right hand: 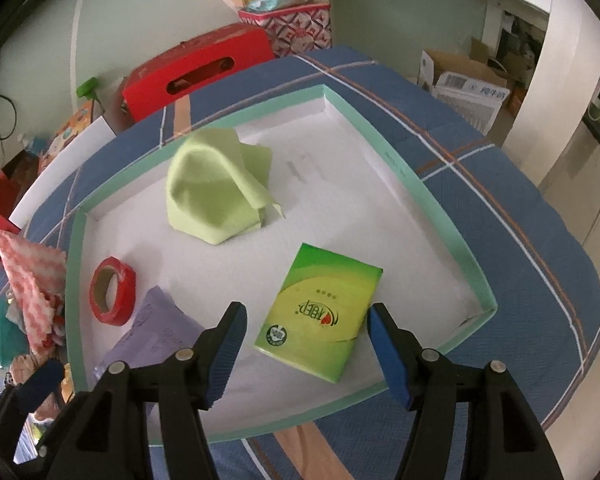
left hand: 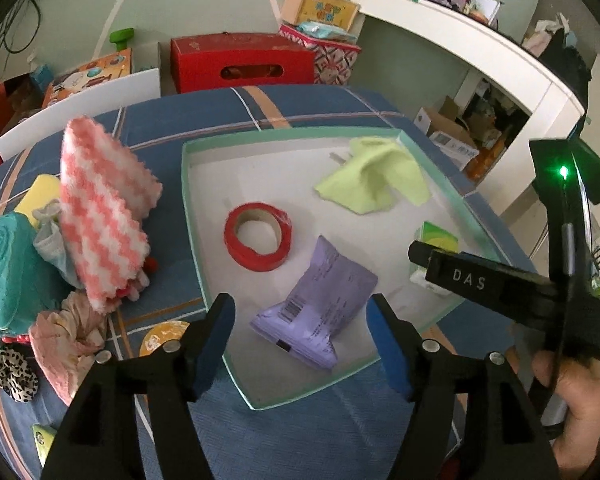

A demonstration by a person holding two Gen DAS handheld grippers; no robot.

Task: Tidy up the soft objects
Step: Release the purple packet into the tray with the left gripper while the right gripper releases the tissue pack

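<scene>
With both tongs spread and empty over the tray (right hand: 432, 196), the tissue pack (right hand: 320, 314) is seen lying directly ahead of the right tongs (right hand: 306, 346), its long axis running roughly along their reach, while the left tongs (left hand: 300, 344) are set over the purple pouch (left hand: 316, 304).

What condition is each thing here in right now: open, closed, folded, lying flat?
Left hand-held gripper: open, empty.
Right hand-held gripper: open, empty.
Tray: open-topped, on the blue bedspread.
Green cloth: crumpled, in the tray.
Red tape roll: tilted, in the tray.
Purple packet: sealed, lying in the tray.
Green tissue pack: lying flat in the tray.
Pink striped cloth: folded, outside the tray.
</scene>
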